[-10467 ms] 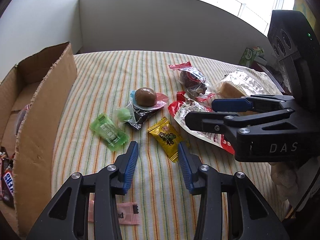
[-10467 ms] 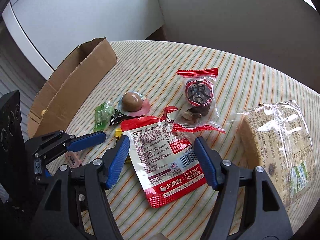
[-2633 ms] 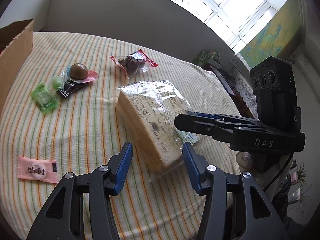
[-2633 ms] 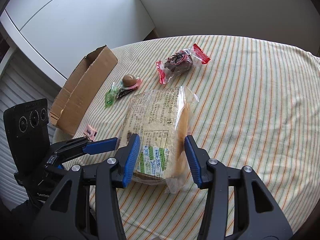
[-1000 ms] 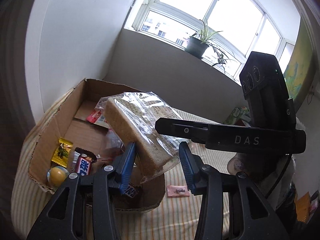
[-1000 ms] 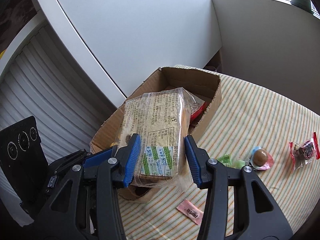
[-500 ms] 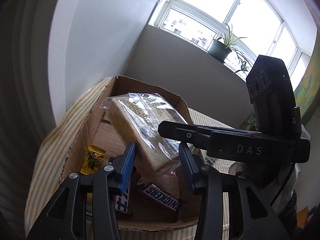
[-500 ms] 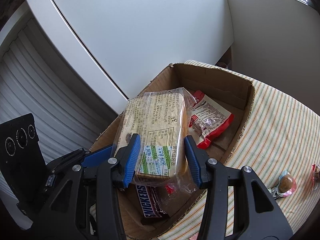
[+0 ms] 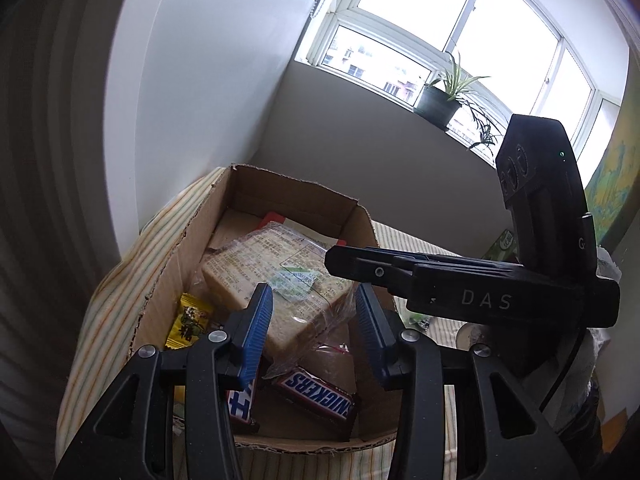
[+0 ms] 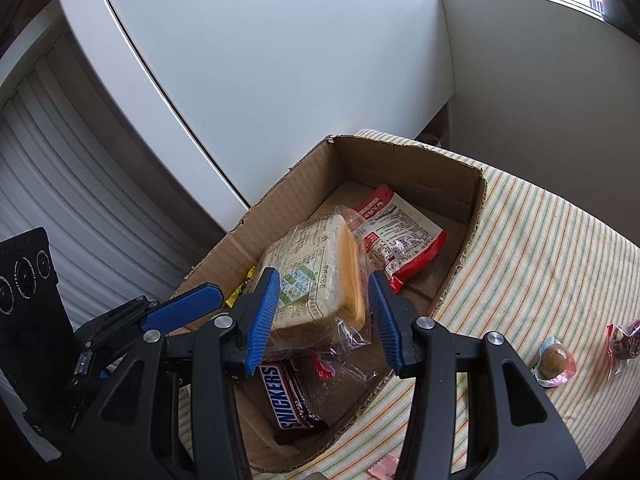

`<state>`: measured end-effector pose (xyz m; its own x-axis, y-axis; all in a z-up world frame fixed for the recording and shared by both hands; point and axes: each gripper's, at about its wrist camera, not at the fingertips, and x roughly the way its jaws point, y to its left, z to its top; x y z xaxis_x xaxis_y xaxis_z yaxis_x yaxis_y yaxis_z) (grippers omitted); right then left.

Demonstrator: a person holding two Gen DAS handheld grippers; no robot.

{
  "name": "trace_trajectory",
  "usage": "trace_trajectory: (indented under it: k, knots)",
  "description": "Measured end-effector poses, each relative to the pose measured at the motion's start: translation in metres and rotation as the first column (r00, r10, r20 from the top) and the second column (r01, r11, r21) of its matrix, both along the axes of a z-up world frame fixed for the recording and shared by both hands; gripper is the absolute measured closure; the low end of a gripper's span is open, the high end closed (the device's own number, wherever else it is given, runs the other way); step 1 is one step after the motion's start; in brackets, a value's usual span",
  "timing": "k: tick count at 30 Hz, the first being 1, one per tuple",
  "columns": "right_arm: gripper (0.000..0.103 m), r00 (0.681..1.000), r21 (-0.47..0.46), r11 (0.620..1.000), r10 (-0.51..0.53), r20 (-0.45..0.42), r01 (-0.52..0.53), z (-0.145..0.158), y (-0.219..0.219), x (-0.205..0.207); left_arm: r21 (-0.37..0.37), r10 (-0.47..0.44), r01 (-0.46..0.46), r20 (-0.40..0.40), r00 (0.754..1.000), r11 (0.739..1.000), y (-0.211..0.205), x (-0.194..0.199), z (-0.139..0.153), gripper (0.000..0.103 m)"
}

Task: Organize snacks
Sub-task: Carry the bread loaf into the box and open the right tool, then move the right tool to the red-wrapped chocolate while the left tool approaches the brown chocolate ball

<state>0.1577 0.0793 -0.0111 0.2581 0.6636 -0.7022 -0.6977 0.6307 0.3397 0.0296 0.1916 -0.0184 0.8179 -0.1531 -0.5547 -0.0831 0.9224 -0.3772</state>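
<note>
Left gripper (image 9: 313,332) clamps the near end of the bagged bread loaf (image 9: 276,280), low inside the cardboard box (image 9: 184,240); right gripper (image 10: 323,318) pinches its other end. Best lower it flat onto the Snickers bars (image 10: 294,400), beside the red pouch (image 10: 400,236), then open both together.

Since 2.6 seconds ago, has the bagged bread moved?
Yes. The bagged bread has gone from the striped tablecloth into the cardboard box.
</note>
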Motion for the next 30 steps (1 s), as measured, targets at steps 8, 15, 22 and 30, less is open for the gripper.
trace_trajectory:
  k: [8, 15, 22, 30]
  knots:
    - [0.039, 0.994, -0.013, 0.999, -0.051, 0.098, 0.052, 0.02, -0.038, -0.007, 0.017, -0.012, 0.012, 0.012, 1.0, 1.0, -0.015, -0.001, 0.006, 0.062]
    - [0.038, 0.982, 0.01, 0.99, -0.138, 0.127, 0.138, 0.033, -0.097, 0.001, 0.011, -0.048, 0.048, 0.03, 0.998, 0.999, -0.035, 0.002, 0.012, 0.062]
    - [0.038, 0.96, -0.005, 0.965, -0.261, 0.104, 0.263, 0.025, -0.159, 0.022, 0.027, -0.113, 0.112, 0.026, 0.993, 0.993, -0.07, 0.014, 0.014, 0.062]
    - [0.038, 0.922, -0.076, 0.921, -0.373, 0.104, 0.381, 0.004, -0.209, 0.044, 0.046, -0.209, 0.208, -0.003, 0.978, 0.977, -0.118, 0.032, 0.009, 0.062]
